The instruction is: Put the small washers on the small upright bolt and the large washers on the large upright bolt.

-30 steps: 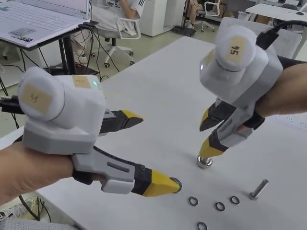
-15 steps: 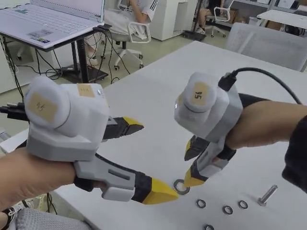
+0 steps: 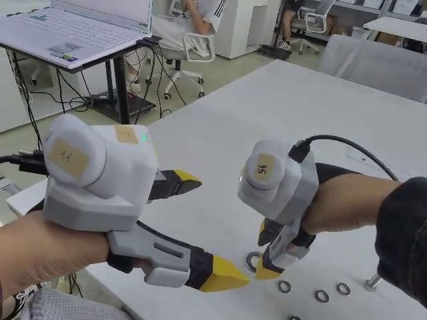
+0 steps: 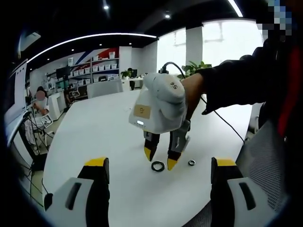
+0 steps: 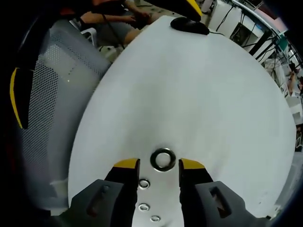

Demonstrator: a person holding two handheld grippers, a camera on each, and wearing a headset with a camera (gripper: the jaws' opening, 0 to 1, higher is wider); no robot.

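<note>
A large steel washer (image 3: 251, 261) lies flat on the white table (image 3: 287, 113). My right gripper (image 3: 265, 252) points down at it, open. In the right gripper view the large washer (image 5: 163, 159) lies just ahead of the gap between the right gripper's (image 5: 159, 165) yellow tips, untouched. My left gripper (image 3: 205, 227) hovers open to the left with nothing in it; its lower fingertip (image 3: 227, 277) is close to the washer. Three small washers (image 3: 322, 295) lie in a row to the right, and small washers (image 5: 144, 183) show beside the right jaws. A bolt (image 3: 371, 283) shows at the sleeve's edge.
The table's near edge runs just below the washers. A desk with a laptop (image 3: 73, 30), cables and office chairs stand beyond the far left edge. In the left gripper view the right gripper (image 4: 160, 158) stands over the large washer (image 4: 157, 166), with a small washer (image 4: 191, 162) beside it.
My right gripper has come down and to the left, from over a metal piece to the large washer near the left gripper's tip. The left gripper has held its place.
</note>
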